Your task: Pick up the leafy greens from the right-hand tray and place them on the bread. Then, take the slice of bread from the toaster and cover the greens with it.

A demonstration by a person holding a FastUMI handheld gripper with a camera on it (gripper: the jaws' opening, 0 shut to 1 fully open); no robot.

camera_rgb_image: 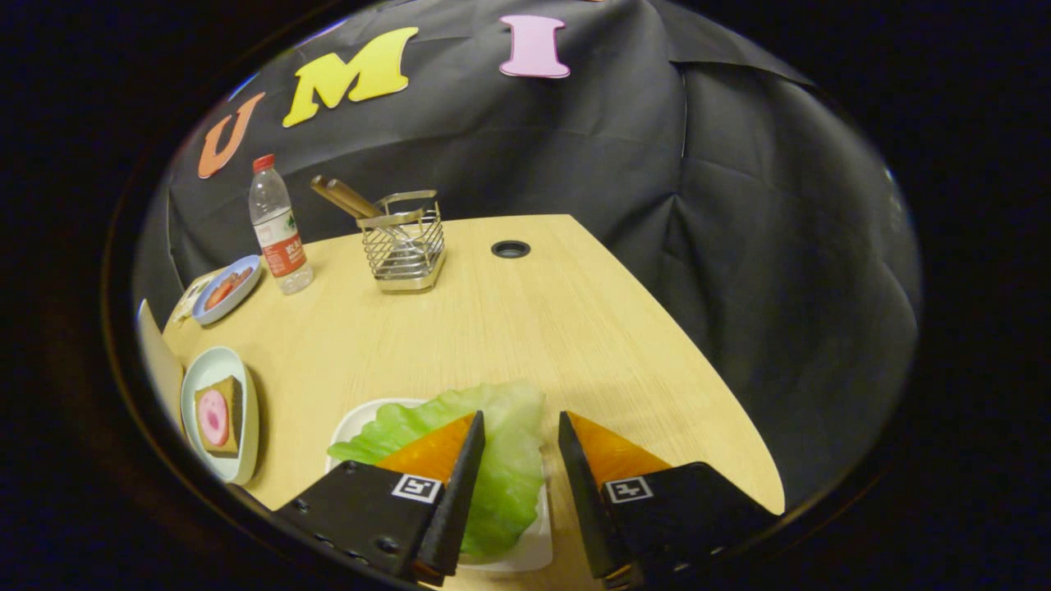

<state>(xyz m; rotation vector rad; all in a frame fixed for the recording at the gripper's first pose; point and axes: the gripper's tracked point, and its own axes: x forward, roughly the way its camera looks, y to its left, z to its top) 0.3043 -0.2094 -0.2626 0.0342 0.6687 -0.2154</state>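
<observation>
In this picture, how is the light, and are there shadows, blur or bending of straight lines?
Gripper view: warm, even light on the table; soft shadows beside the wire basket and bottle; fisheye bends the table edge; the open gripper over the lettuce looks sharp; the far plate is small and slightly soft.

Leafy greens (509, 460) partly covered by one finger of the tongs (520, 427); near end lost behind the tongs' body. White tray (361, 419) mostly buried under the leaf. Whether the fingers touch the leaf: cannot tell. Contents of the far blue dish (228, 289) too small to name. Bread (220, 417) on the oval plate (215, 365) half hidden beneath a pink slice.
</observation>
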